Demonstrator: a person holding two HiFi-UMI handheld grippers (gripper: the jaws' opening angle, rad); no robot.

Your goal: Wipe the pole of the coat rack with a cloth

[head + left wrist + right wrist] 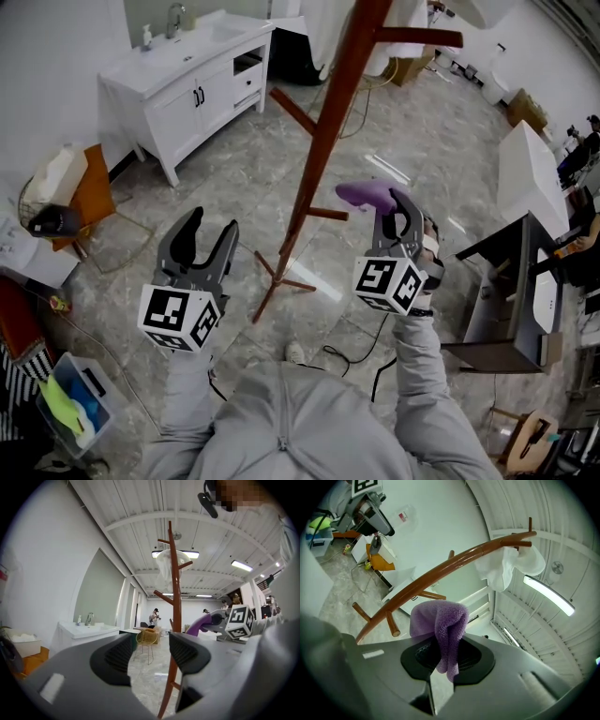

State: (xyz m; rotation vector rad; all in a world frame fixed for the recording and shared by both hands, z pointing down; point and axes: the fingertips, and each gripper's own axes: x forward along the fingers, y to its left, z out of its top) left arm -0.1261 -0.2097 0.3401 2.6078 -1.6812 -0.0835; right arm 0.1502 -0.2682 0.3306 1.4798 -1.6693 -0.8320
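Observation:
The reddish-brown coat rack pole (328,131) rises from its feet on the marble floor, with pegs sticking out; it also shows as the pole (174,620) and the pole (440,576), where a white garment (506,566) hangs at its top. My right gripper (398,214) is shut on a purple cloth (366,195), a short way right of the pole and apart from it. The purple cloth (440,627) is bunched between the jaws. My left gripper (208,239) is open and empty, left of the pole's base.
A white vanity cabinet (187,75) with a sink stands at the back left. A white table (530,178) and dark desk frame (497,309) are on the right. A clear bin (70,398) with coloured cloths sits at lower left. Cables lie on the floor near my feet.

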